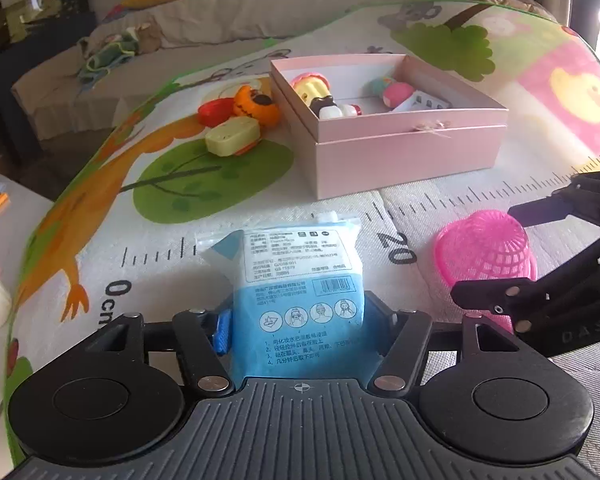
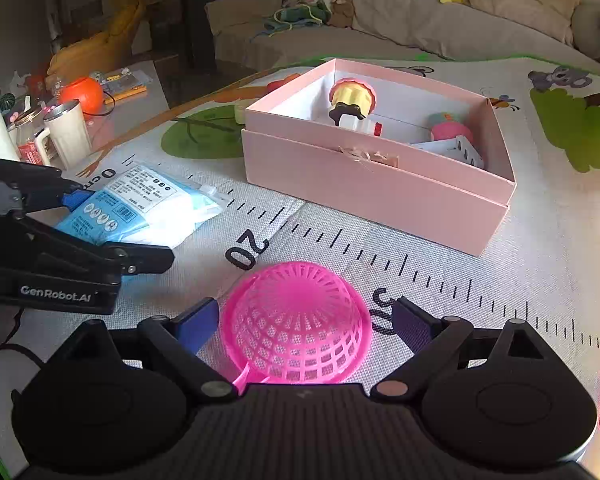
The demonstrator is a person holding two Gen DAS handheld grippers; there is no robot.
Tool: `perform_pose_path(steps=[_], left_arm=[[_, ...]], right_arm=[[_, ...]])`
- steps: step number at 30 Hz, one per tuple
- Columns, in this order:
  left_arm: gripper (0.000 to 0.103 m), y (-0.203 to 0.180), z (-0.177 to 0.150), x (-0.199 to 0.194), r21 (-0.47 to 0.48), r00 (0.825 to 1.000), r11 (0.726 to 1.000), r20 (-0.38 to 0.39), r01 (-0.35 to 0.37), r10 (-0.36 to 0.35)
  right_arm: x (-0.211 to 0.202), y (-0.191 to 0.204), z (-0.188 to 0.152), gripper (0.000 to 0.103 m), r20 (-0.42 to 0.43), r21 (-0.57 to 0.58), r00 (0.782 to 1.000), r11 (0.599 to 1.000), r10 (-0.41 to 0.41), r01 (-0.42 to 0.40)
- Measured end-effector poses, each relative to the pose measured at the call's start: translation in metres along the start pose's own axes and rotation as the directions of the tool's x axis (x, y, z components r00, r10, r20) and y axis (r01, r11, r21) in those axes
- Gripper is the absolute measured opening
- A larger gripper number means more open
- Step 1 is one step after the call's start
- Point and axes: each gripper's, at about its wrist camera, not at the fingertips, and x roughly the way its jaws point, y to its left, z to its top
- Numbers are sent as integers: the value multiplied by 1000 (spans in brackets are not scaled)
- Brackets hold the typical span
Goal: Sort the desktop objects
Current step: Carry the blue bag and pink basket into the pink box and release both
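The blue-and-white packet (image 1: 300, 292) lies flat on the play mat (image 1: 440, 208) before the open pink box (image 1: 400, 140), and the left gripper (image 1: 296, 332) pinches its near end, apparently to carry it over. Just beside it, the upturned pink mesh basket (image 2: 296, 324) sits between the right gripper's (image 2: 304, 324) wide-open jaws, straddled but not yet gripped.

- Packet (image 1: 300, 280) on the mat (image 1: 440, 208), left of the upturned basket (image 1: 486, 252).
- Box (image 1: 400, 148) behind both.
- Toys (image 1: 240, 120) left of the box; more inside.
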Motion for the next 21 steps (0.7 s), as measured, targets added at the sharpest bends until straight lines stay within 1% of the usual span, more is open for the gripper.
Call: perform_pose_path(steps=[1, 3, 5, 8, 9, 10, 11, 12, 14, 15, 17, 19, 20, 21], left_arm=[[64, 0, -2, -4, 3, 1000, 1000, -1, 1, -1], [63, -2, -8, -14, 29, 1000, 1000, 4, 4, -4], [62, -4, -13, -28, 59, 1000, 998, 9, 23, -23], [60, -2, -7, -53, 44, 994, 993, 5, 106, -106], [60, -1, 1, -64, 34, 991, 990, 27, 133, -134], [60, -1, 11, -75, 34, 987, 989, 62, 146, -148], [60, -1, 22, -86, 39, 983, 988, 105, 148, -152], [60, -2, 38, -97, 52, 975, 988, 162, 146, -153], [60, -6, 64, -111, 79, 956, 989, 255, 127, -143], [60, -10, 80, -115, 85, 945, 989, 296, 118, -138], [60, -15, 108, -110, 82, 931, 989, 336, 125, -145], [60, -24, 138, -92, 76, 922, 990, 362, 117, -137], [60, -27, 150, -81, 71, 921, 991, 369, 111, -129], [60, -31, 163, -64, 71, 920, 991, 367, 117, -135]], right_arm=[[4, 0, 1, 83, -24, 2, 1000, 1000, 6, -6], [1, 1, 1, 82, -35, 0, 999, 1000, 5, -5], [-12, 2, -2, 82, -40, -10, 999, 1000, 11, -12], [-51, 3, -2, 82, -6, -32, 1000, 999, 22, -22], [-69, 1, 2, 82, 16, -30, 999, 999, 34, -34], [-90, -2, 8, 82, 51, -30, 998, 999, 41, -39], [-110, -4, 16, 82, 96, -37, 995, 999, 33, -30], [-131, -8, 26, 82, 150, -44, 989, 999, 13, -7], [-168, -16, 50, 82, 271, -51, 961, 997, -49, 65], [-182, -20, 61, 82, 328, -55, 940, 991, -94, 119], [-198, -27, 83, 82, 419, -46, 888, 972, -189, 229], [-198, -35, 102, 82, 472, -34, 841, 948, -265, 318], [-194, -39, 110, 82, 483, -28, 826, 937, -292, 347], [-189, -44, 117, 82, 485, -21, 818, 931, -310, 365]])
